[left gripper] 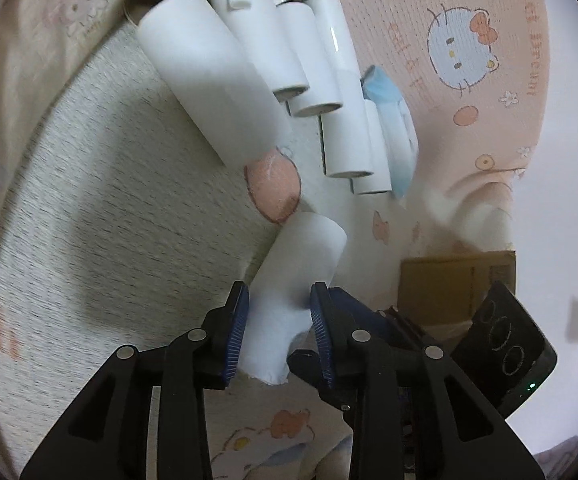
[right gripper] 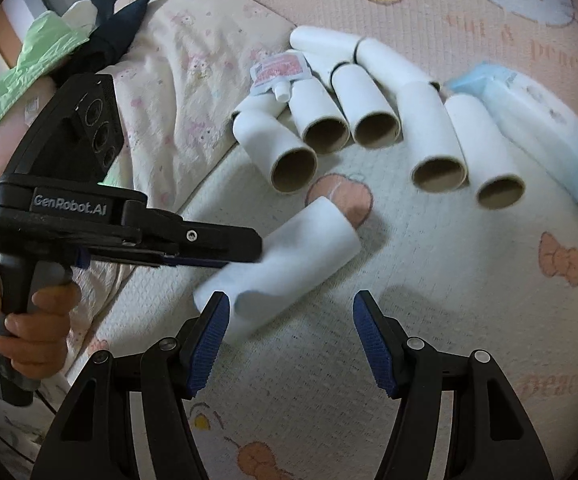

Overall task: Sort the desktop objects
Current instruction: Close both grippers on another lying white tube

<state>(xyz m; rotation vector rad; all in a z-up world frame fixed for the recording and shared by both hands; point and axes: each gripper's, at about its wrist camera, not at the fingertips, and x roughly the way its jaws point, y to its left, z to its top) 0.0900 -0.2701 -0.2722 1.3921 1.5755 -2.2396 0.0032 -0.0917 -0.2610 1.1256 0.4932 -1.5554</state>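
Seven smooth white cardboard tubes (right gripper: 293, 152).

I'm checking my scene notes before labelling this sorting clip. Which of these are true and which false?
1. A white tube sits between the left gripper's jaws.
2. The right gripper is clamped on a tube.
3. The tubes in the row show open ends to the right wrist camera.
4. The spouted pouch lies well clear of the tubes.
1. True: the white tube sits between the jaws of the left gripper.
2. False: the right gripper has its jaws wide apart and grips nothing.
3. True: the tubes in the row show hollow brown ends.
4. False: the spouted pouch rests against the far end of the row.
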